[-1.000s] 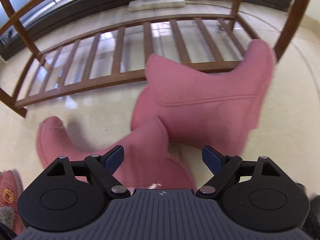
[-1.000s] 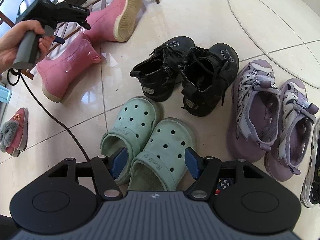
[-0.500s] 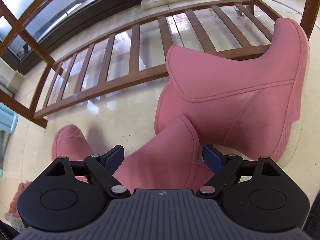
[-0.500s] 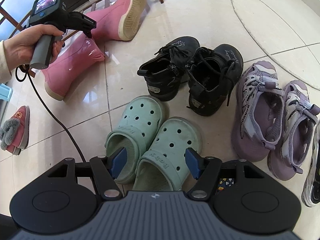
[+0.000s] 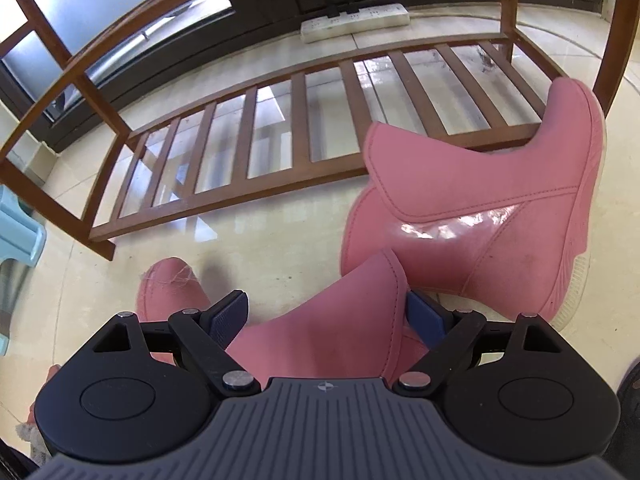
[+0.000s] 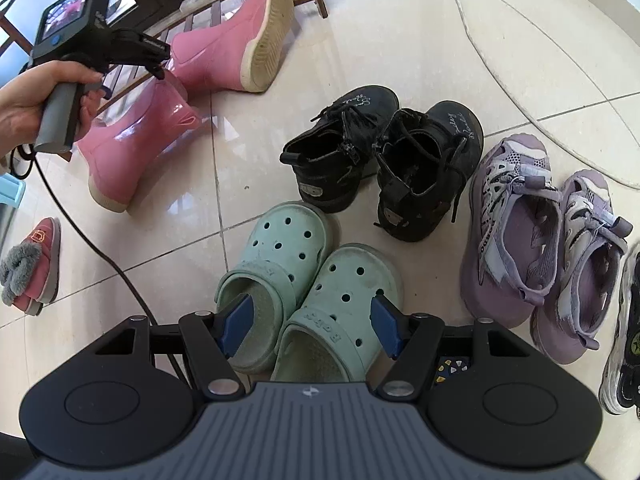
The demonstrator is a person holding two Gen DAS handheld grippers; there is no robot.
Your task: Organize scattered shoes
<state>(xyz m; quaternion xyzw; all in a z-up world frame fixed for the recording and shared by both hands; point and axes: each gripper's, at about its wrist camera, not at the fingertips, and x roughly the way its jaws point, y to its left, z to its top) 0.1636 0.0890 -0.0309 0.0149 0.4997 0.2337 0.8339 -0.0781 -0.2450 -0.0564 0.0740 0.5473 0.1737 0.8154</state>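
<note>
Nearest the right gripper [image 6: 312,330], a pair of mint-green clogs [image 6: 308,280] sits side by side on the tiled floor [image 6: 400,40], toes pointing away; the blue pads stand apart above them, released, gripping nothing. Beyond, two black lace-up shoes [image 6: 384,160] stand together, with a pair of purple sandals [image 6: 536,240] to their right and a pink furry slipper [image 6: 32,264] alone at far left. Farther off, two pink boots: the near boot [image 6: 132,148] lies on its side, glossy, pale sole toward the lower left; the far boot [image 6: 236,48] also lies on its side, ribbed cream sole showing, against a wooden rack [image 6: 200,16]. A hand [image 6: 36,100] grips the left gripper [image 5: 326,316] by its grey handle, tool angled down at the near boot's shaft. In the left wrist view that shaft sits between the spread pads; the right pad [image 5: 426,318] lies just against its rim, the left pad stands clear, so not clamped.
</note>
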